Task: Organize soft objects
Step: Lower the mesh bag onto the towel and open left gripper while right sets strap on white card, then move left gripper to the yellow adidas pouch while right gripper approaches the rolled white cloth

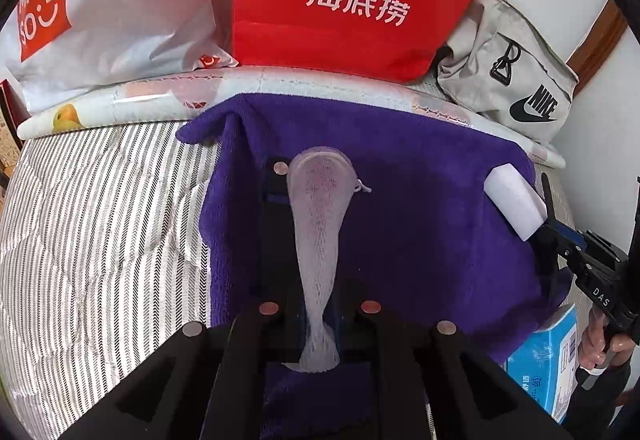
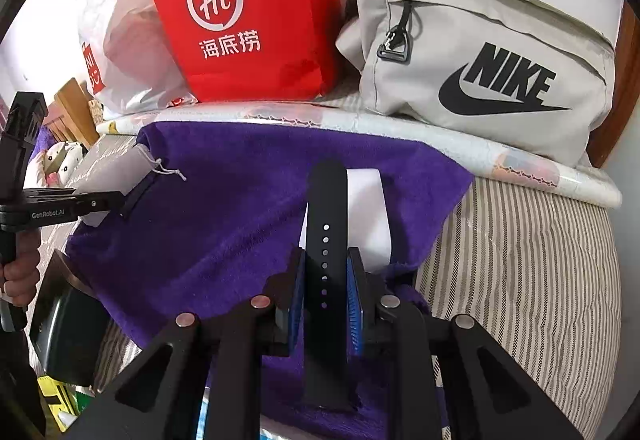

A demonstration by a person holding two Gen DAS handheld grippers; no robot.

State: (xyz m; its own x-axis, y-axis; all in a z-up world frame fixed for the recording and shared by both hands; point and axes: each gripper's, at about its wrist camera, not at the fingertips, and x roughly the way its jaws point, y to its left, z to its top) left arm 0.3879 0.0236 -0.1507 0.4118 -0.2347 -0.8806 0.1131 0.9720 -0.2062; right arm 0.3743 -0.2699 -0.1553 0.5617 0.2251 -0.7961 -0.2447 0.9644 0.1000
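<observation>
I've got L gripper clamped on the mesh pouch and R gripper clamped on the white sponge, both over the purple towel mid-bed; thin grip w/ pouch could slip.

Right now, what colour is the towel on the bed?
Deep purple; the towel shows best in the right wrist view.

**Strap and white block pinched over purple towel**

Clamped a black strap and white block in the right gripper, above a purple towel. Backed by a red bag and grey bag. Left gripper at left, gripping pale fabric.
</observation>
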